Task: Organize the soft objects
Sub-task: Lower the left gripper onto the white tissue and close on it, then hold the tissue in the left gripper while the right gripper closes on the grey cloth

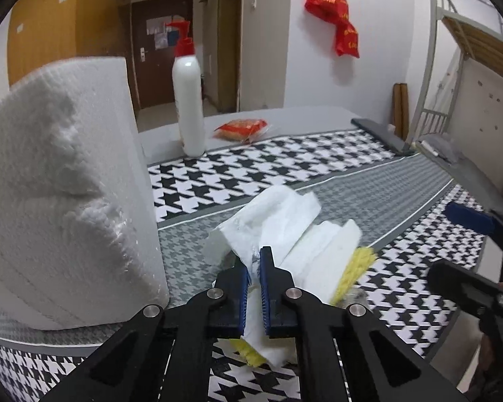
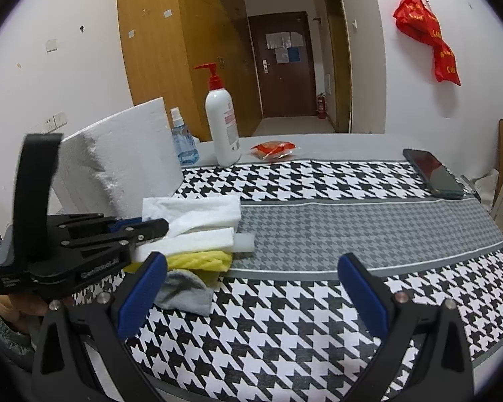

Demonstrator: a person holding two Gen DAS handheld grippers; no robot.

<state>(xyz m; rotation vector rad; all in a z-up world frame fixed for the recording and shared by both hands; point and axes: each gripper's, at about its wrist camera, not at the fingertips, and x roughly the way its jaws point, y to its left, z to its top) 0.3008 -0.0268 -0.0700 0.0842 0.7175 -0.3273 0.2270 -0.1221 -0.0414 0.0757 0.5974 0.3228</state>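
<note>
My left gripper (image 1: 255, 269) is clamped on a fold of the white tissue (image 1: 285, 221); the blue pads (image 1: 243, 281) have pinched the sheet thin between them, near its closest edge. My right gripper (image 2: 251, 288) stands wide apart with nothing between its jaws, hovering over the houndstooth cloth (image 2: 301, 318), to the right of the pile.

The tissue is the top of a small heap near the front of the cloth: under it lies a yellow sponge (image 2: 198, 261), a grey rag (image 2: 184, 289) sits against the sponge's near side, and a pale foam slab (image 2: 244, 243) pokes out on the right. Just left of the heap stands a big styrofoam block (image 1: 67, 184), leaning a little. Well behind are a pump bottle (image 1: 187, 100), a red packet (image 1: 241, 129) and, off to the right, a phone (image 2: 432, 171).

I judge the tissue to be nearly weightless, limp and easy to tear. It will drape and trail from wherever I hold it, so a bite on several folded layers seems safer than one on a single edge. It may also drag across the sponge as it lifts. The sponge should squash and spring back, so I would take it across its middle. The rag looks floppy; a bunched ridge is the best place to pinch.
</note>
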